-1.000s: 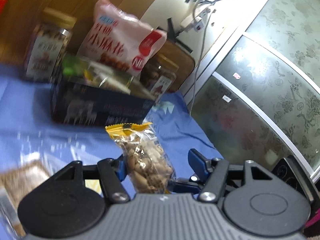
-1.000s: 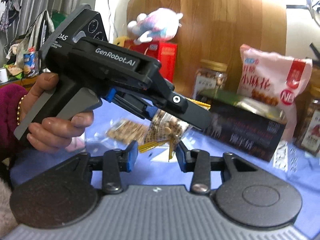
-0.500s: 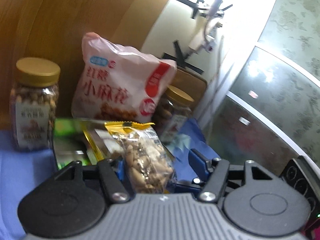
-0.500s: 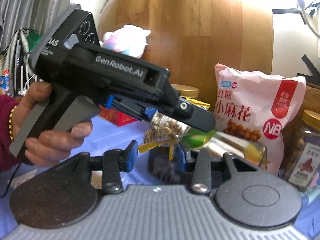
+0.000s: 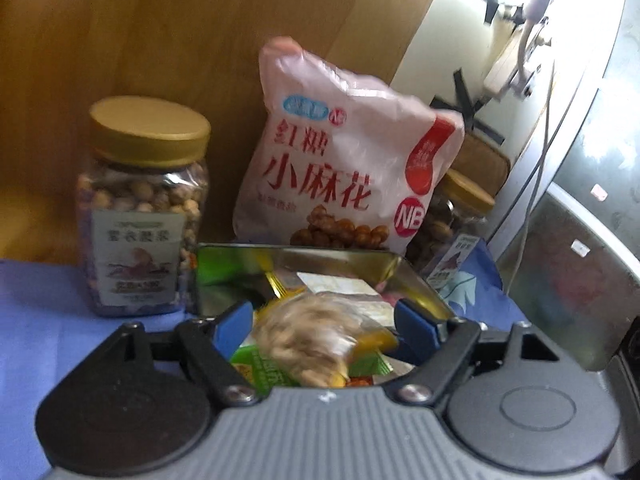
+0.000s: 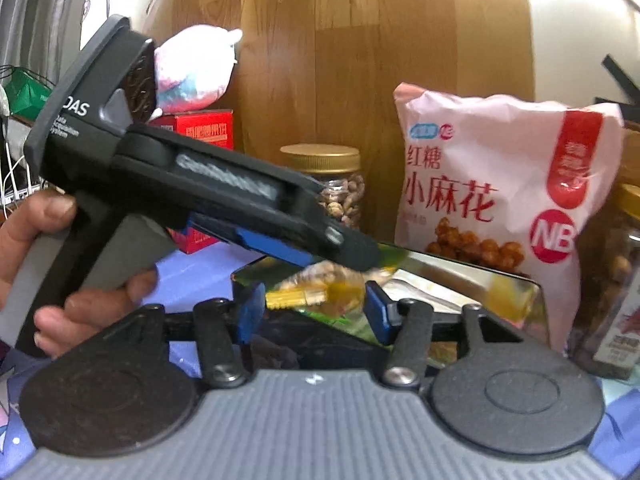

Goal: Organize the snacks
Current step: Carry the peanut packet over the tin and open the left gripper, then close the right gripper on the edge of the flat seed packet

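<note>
Blue cloth (image 5: 36, 320) is covering the worktop, and a curved wooden panel (image 5: 160, 40) is standing behind everything on it. An open metal tin (image 5: 416, 276) is sitting near the middle of the cloth, and everything else is best placed from it. Behind the tin, a pink snack bag (image 5: 344, 160) printed with red Chinese characters is leaning upright against the panel. To the tin's left, a clear nut jar with a gold lid (image 5: 144, 208) is standing just beside its wall; a second gold-lidded jar (image 5: 456, 216) is peeking out behind the tin's right corner, partly hidden by the bag. Farther back to the left, in the right wrist view, a red box (image 6: 200, 132) is carrying a pink and white plush toy (image 6: 196, 64).

The left hand-held gripper (image 5: 326, 320) is hovering over the tin's near edge with its blue fingers (image 5: 416, 320) spread wide apart, and the nut packet with yellow ends (image 5: 316, 336) is lying blurred between them, over the green wrappers (image 5: 256, 364) inside the tin; whether either finger is touching the packet I cannot tell. The left hand (image 6: 52, 256) is wrapping the handle.

The right hand-held gripper (image 6: 316, 312) is waiting just in front of the tin, its fingers spread and pinching nothing.
</note>
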`<state>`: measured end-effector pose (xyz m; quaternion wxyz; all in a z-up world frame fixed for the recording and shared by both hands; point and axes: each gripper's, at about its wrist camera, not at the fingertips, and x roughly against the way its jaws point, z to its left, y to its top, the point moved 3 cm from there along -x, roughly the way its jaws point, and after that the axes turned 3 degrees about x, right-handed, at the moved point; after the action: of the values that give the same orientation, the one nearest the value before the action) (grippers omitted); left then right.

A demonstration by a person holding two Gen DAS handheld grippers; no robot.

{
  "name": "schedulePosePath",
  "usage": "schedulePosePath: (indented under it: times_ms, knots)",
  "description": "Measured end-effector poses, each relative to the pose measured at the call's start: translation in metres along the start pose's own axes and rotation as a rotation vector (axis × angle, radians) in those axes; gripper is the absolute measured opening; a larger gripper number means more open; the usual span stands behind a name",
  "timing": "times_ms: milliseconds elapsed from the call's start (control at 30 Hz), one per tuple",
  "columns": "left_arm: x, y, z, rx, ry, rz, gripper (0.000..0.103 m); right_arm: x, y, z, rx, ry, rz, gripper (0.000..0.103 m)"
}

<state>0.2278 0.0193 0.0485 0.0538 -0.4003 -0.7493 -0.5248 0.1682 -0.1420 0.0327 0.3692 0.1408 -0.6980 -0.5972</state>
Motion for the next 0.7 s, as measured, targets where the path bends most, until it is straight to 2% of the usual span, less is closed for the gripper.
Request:
schedulePosePath:
  times_ms: [167, 233, 333, 367, 467, 567, 700]
  knots:
    - [0.056, -0.007, 0.011, 0.033, 0.001, -0.072, 0.080, 0.032, -0.009, 0.013, -0.054, 0.024, -0.022, 0.057]
    - [0.085, -0.019, 0.023, 0.055, 0.021, -0.096, 0.080, 0.036, -0.013, 0.019, -0.085, 0.071, -0.015, 0.057]
    - [0.122, -0.045, 0.048, 0.128, 0.074, -0.109, 0.080, 0.036, -0.026, 0.040, -0.133, 0.179, 0.049, 0.058]
    - [0.130, -0.053, 0.056, 0.159, 0.083, -0.107, 0.081, 0.033, -0.030, 0.051, -0.140, 0.225, 0.083, 0.059]
    - [0.147, -0.084, 0.075, 0.258, 0.081, -0.078, 0.081, 0.023, -0.039, 0.084, -0.105, 0.305, 0.161, 0.074]
    - [0.152, -0.111, 0.080, 0.313, 0.067, -0.036, 0.081, 0.012, -0.041, 0.110, -0.035, 0.319, 0.213, 0.080]
    - [0.137, -0.134, 0.073, 0.347, 0.012, 0.023, 0.092, -0.001, -0.047, 0.124, 0.024, 0.276, 0.282, 0.081]
